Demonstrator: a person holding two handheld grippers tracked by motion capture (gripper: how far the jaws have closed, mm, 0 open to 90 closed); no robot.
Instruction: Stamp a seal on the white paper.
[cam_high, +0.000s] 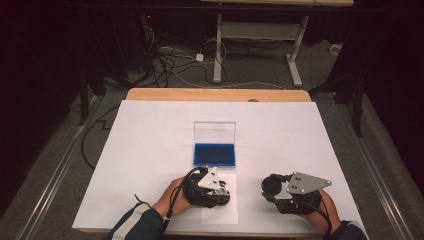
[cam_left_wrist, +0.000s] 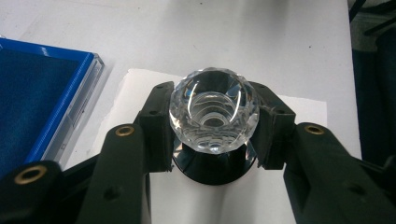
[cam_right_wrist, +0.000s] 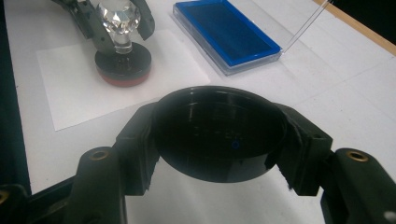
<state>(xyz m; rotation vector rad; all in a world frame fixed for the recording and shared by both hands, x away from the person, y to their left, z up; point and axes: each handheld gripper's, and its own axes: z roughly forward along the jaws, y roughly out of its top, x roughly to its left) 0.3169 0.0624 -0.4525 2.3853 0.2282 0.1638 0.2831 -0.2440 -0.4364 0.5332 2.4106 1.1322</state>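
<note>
Your left tongs (cam_left_wrist: 212, 135) grip the crystal-topped stamp (cam_right_wrist: 120, 28) standing on the paper sheet (cam_high: 220, 212) near the open blue ink pad (cam_high: 215, 154), your right tongs (cam_right_wrist: 219, 154) hold its black cap (cam_right_wrist: 219, 140), so recapping seems left.

A dim room lay around a lit, white-covered table.

The pale wooden table (cam_high: 215, 94) under its white sheet covering (cam_high: 150, 150) stood on grey carpeted floor (cam_high: 60, 150). Toward 12 o'clock stood a white metal desk frame (cam_high: 260, 35); a tangle of dark and white cables (cam_high: 170, 62) lay toward 11 o'clock. A metal floor rail (cam_high: 55, 175) ran along at 9 o'clock. The surroundings beyond were black.
</note>
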